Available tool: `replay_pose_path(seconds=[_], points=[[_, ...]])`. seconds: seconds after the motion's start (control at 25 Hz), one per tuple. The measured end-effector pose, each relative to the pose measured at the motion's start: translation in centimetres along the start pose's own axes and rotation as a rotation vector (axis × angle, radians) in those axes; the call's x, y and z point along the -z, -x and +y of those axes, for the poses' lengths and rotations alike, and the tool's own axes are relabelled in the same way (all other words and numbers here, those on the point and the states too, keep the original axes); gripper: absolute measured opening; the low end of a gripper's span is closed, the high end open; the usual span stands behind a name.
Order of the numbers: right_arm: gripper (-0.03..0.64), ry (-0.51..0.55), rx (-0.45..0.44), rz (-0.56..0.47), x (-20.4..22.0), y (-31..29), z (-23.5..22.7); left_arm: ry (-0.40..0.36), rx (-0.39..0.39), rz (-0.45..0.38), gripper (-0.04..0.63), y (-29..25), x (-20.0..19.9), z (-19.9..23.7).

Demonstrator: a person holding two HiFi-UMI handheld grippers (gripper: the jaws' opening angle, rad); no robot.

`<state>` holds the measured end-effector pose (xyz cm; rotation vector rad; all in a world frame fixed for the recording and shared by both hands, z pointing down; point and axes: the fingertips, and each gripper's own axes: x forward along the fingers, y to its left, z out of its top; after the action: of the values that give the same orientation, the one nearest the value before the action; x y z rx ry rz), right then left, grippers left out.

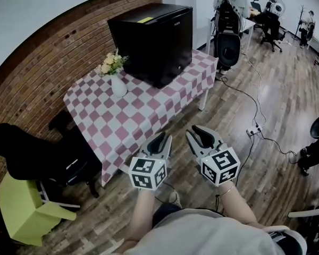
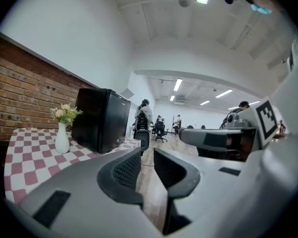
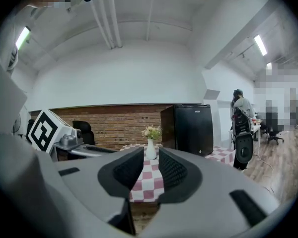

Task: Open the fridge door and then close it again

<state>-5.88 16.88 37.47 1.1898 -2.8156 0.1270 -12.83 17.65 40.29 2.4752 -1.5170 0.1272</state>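
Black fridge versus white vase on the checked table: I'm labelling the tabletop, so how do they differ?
The black box-shaped fridge is far larger than the small white vase. The fridge is closed; the vase holds flowers. Both stand upright on the pink-and-white checked tablecloth.

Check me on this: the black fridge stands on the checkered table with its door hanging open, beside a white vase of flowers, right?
Not quite. The fridge has its door shut, as the head view shows. It does stand on the checkered table, beside the white vase of flowers.
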Motion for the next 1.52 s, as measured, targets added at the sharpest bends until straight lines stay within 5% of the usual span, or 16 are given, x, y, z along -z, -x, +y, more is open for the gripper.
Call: replay_pose_path(seconds=[0.56,0.84,1.52], points=[[0.086,-0.021,0.125,0.013,0.4,-9.0,-4.6,-0.015,0.118,0.045,0.06,-7.8,-0.8,6.4],[0.086,-0.012,0.093,0.044,0.5,-13.2,-7.1,0.04,0.07,0.069,0.06,-11.2,-0.3,9.8],[0.087,0.019,-0.059,-0.039,-4.5,-27.2,-19.7,-0.025,-0.105,-0.024,0.06,-25.2,-8.8,18.6]])
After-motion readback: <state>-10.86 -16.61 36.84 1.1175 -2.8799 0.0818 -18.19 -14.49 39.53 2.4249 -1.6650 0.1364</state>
